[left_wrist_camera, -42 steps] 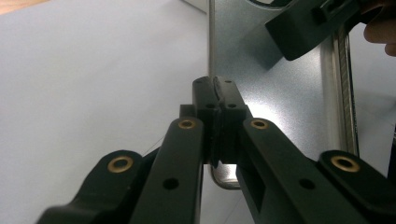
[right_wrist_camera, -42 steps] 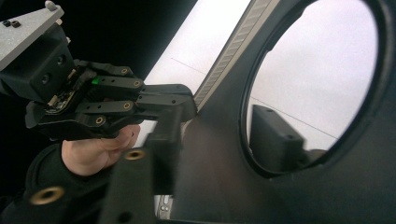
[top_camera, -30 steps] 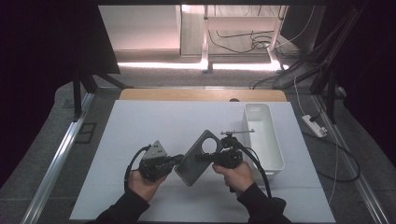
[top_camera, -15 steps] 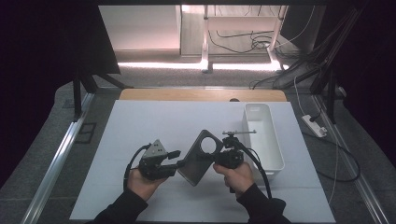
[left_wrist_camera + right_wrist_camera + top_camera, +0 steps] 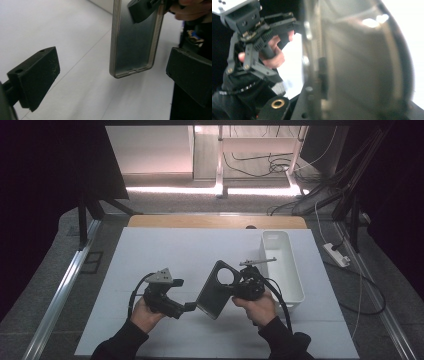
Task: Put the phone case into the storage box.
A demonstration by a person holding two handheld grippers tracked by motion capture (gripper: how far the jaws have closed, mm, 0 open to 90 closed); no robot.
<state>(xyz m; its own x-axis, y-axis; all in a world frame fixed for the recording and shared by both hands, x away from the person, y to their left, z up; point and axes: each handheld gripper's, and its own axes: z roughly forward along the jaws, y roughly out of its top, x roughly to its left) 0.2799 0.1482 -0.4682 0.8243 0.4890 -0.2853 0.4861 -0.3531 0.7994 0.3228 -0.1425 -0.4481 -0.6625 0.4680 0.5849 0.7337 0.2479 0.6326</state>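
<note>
My left gripper [image 5: 186, 308]: near-left, jaws just opened wide, pads off the case's lower end between them | my right gripper [image 5: 239, 287]: clamped on the dark phone case [image 5: 216, 290], holding it tilted above mid-table | white table [image 5: 165, 255] | white bin [image 5: 282, 265]: far right, just beside my right gripper

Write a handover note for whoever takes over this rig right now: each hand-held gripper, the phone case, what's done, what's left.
Left hand-held gripper: jaws have just been opening, now wide, with the case's lower end between them, untouched.
Right hand-held gripper: shut on the dark phone case, holding it tilted above the white table.
White bin: beside the right hand.
Done: case lifted, left grip released.
Left: probably placing the case, perhaps in the bin.
</note>
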